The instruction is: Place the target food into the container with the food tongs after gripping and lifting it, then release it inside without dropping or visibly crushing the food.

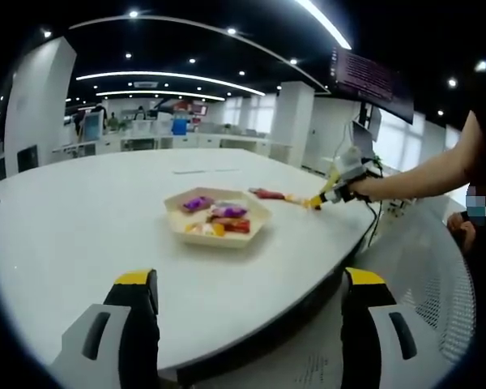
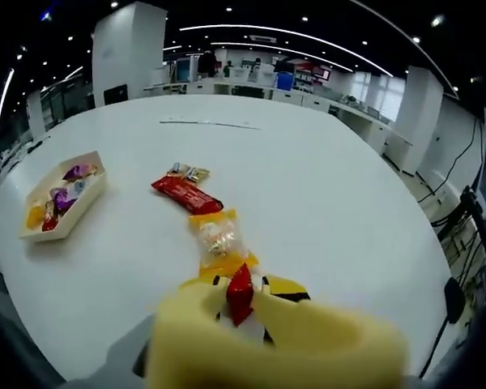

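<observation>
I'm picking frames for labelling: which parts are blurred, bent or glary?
Right gripper view: the yellow tongs at the bottom are out of focus, the snack packets sharp. Left gripper view: fisheye curves the table edge, and the ceiling strip light glares.

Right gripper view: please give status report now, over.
Right gripper shut on yellow tongs; tongs pinch a red packet. Left gripper open, holding nothing. Tray apart on the table. Snack packets lie between.

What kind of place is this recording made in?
Most likely an open-plan office. A big white table stands in a wide hall with rows of desks and screens behind it, white pillars, ceiling light strips and a wall display.
</observation>
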Tool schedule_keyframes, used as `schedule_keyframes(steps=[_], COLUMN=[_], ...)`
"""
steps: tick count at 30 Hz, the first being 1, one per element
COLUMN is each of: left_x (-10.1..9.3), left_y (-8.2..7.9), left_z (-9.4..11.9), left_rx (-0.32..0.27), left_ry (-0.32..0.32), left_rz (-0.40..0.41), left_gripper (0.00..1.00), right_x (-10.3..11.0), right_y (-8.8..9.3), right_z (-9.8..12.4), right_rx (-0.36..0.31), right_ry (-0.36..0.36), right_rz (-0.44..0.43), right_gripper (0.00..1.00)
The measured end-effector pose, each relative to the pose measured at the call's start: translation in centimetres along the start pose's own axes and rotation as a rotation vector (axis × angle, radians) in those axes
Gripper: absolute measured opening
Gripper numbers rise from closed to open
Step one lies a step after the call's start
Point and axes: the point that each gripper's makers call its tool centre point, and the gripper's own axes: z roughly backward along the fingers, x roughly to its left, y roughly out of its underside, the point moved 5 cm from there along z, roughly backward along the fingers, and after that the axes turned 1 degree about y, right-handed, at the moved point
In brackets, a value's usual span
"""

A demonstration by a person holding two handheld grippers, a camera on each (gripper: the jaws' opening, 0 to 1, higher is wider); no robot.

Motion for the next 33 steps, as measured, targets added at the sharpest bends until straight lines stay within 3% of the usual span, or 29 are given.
schedule_keyframes(steps=[8, 21, 33], left_x=[0.0, 0.0, -0.2], left_y=[0.1, 0.0, -0.1], left_z=[0.0, -0.1, 0.0], left_rx=[0.012, 0.006, -0.01], left_ry=[0.0, 0.008, 0.015], left_rz=[0.002, -0.001, 0.001], left_gripper=[0.89, 0.91, 0.91], right_x=[-0.5, -0.7, 0.4], right_y=[-0.2, -0.7, -5.0], right_z=[-0.1, 0.6, 2.2], right_rx=[0.001, 0.004, -0.056], right_ry=[0.017, 0.002, -0.025], right_rz=[-0.061, -0.085, -0.05], right_gripper=[0.17, 0.17, 0.18])
